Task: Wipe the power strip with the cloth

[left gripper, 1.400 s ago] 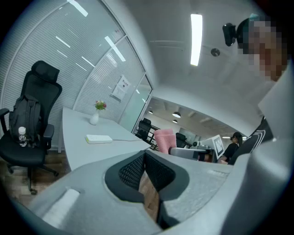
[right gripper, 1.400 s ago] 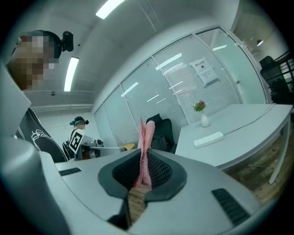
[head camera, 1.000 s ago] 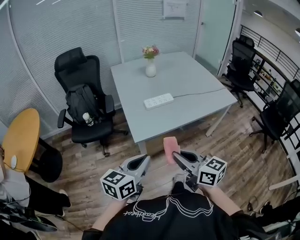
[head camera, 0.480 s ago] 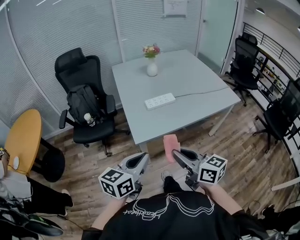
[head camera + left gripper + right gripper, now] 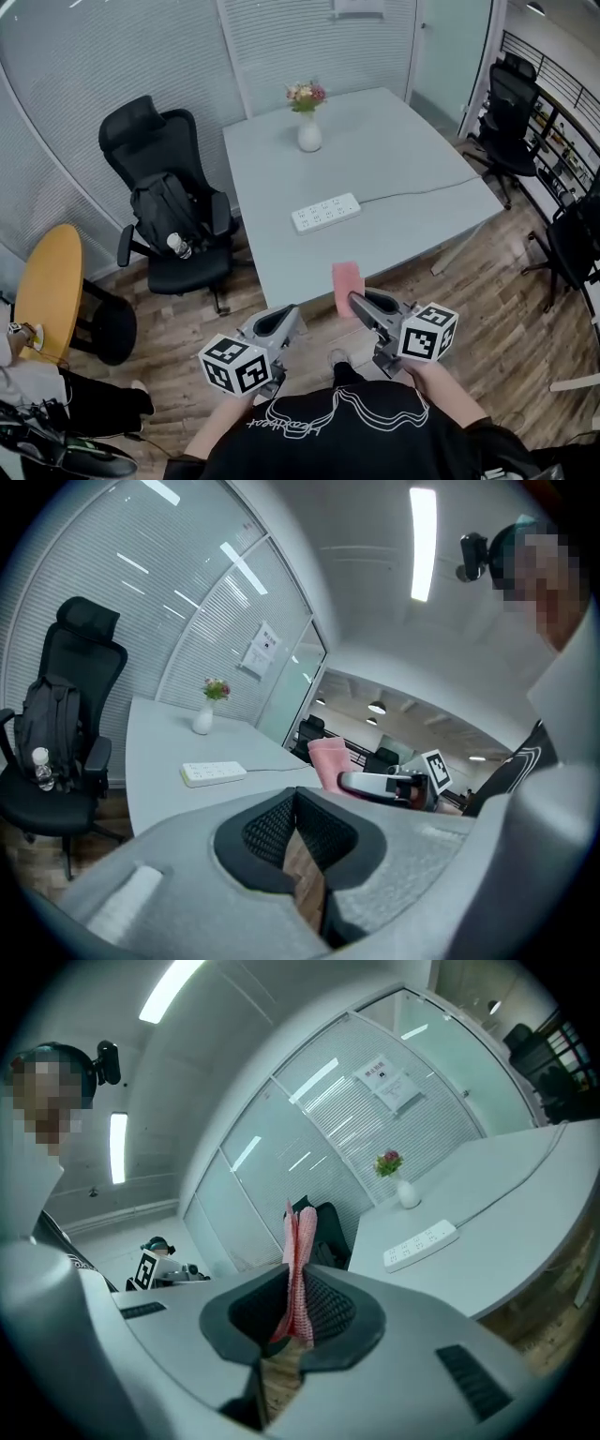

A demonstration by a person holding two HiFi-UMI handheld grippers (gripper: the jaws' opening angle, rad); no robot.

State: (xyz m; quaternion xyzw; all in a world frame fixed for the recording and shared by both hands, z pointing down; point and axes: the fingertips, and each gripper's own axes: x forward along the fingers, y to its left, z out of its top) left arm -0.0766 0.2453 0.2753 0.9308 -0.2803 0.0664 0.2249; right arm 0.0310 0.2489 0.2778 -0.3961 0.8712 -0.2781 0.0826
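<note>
R gripper clamps cloth, lower end hidden betw. jaws. L gripper pinched together, empty. At 12 o'clock, power strip nearer than 0.5 s ago.

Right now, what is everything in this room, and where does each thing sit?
table: one, grey, mid-room
power strip: one, white, on the table, cord running right
vase of flowers: one, white, table's far edge
office chairs: three, black; one left of the table, two at right
backpack: one, black, on the left chair
round table: one, yellow, far left
cloth: one, pink, clamped in the right gripper
left gripper: grey, shut, empty
right gripper: grey, shut on the cloth
</note>
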